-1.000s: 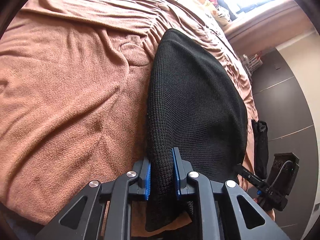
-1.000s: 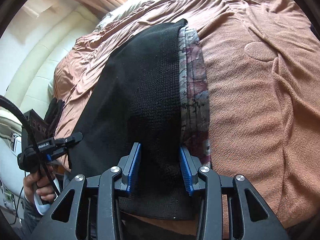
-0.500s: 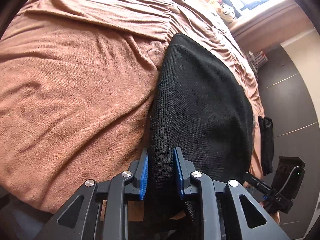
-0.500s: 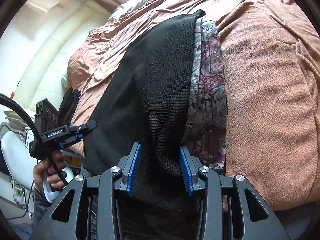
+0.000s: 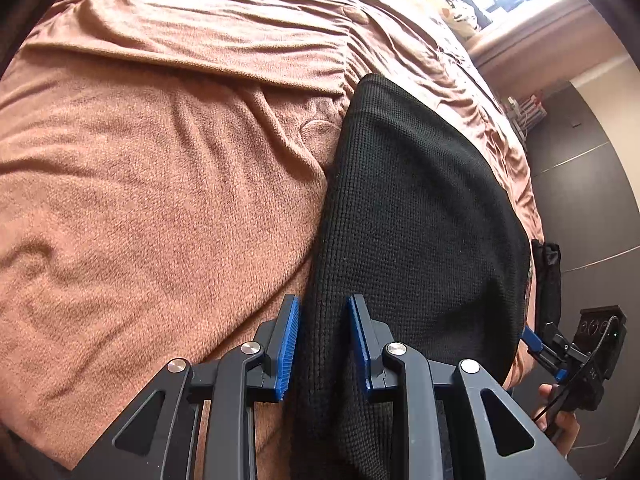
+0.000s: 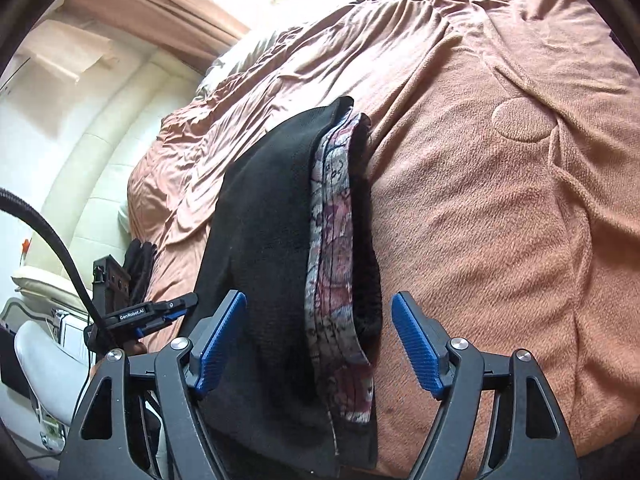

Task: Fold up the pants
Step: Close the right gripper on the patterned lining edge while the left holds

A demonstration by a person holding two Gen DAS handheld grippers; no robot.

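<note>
Two grippers at near end of pants (image 5: 420,220); long axis runs straight away across bed (image 5: 160,200). Left gripper (image 5: 322,344) clamps black knit edge; right gripper (image 6: 320,344) jaws just opened, fabric loose between.

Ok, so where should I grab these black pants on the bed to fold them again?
Take the near end of the black pants, where it drapes over the bed's edge, on the side showing the patterned lining. Come in from that near edge, along the pants' length. The layers lie stacked there, off the brown blanket, so one pinch probably catches them all.
</note>
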